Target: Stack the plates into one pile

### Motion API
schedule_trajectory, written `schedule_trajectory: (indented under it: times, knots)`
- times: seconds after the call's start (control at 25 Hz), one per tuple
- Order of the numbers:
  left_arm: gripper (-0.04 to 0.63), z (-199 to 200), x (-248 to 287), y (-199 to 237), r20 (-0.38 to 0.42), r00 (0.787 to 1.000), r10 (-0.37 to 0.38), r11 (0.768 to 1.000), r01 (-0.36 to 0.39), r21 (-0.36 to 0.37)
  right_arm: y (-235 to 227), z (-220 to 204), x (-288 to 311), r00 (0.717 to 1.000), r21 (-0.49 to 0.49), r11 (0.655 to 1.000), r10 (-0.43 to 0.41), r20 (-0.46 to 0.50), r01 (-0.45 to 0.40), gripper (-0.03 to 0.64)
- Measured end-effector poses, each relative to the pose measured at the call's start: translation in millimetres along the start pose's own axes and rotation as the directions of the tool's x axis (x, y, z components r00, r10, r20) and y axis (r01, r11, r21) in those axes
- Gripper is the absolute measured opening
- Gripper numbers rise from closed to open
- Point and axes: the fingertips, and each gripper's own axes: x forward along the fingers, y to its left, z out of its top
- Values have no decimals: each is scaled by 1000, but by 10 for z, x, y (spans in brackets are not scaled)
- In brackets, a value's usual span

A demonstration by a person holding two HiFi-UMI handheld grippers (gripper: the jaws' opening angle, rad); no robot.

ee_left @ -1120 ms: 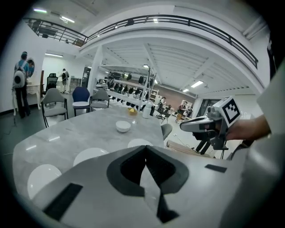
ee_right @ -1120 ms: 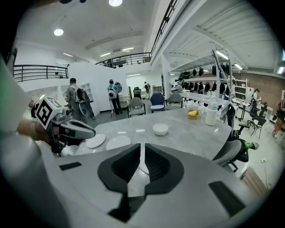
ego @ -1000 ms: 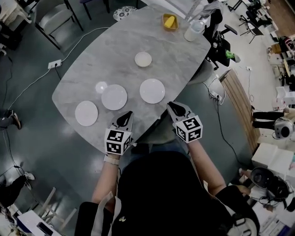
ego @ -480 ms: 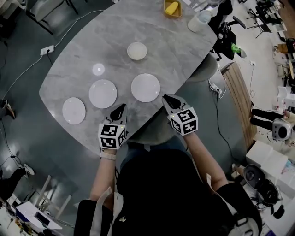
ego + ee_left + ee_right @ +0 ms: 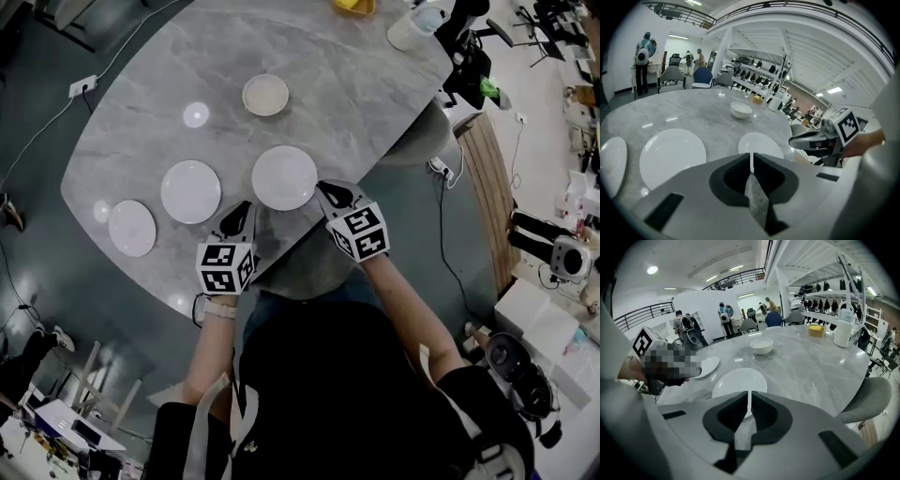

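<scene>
Nearly at table (image 5: 375, 103) edge: nearest plate (image 5: 284, 177).

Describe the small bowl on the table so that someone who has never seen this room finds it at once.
Start at the grey marble table. Along the edge nearest the person, three flat white plates lie in a row. Beyond them, toward the table's middle, the small white bowl sits alone. It is the only white dish with raised sides, where its neighbours are flat.
</scene>
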Motion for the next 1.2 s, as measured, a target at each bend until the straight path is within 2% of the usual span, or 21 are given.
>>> schedule_trajectory:
  times: [0.12,0.28,0.56,0.68,0.88,1.2]
  knots:
    - [18,-59,136,34,-23,999,25,1000,-26,-15,-78,-22,142,1000,3,1000,15,-15,-15,20]
    - [69,-99,295,64,-57,998,41,999,-43,-33,-114,-72,306,998,-2,999,40,-46,-40,20]
    - [205,-141,551,152,-92,995,47,989,-59,-134,-170,-148,501,996,17,998,69,-55,-68,18]
    - [218,-161,625,149,-104,994,39,986,-56,-159,-122,-141,546,995,6,996,86,-48,-86,18]
    - [224,-197,722,98,-128,992,20,985,-42,-167,-50,-123,611,994,-66,993,93,-53,-96,18]
    - [224,-215,743,94,-129,992,20,986,-40,-160,-65,-120,658,994,-50,993,109,-25,-111,17]
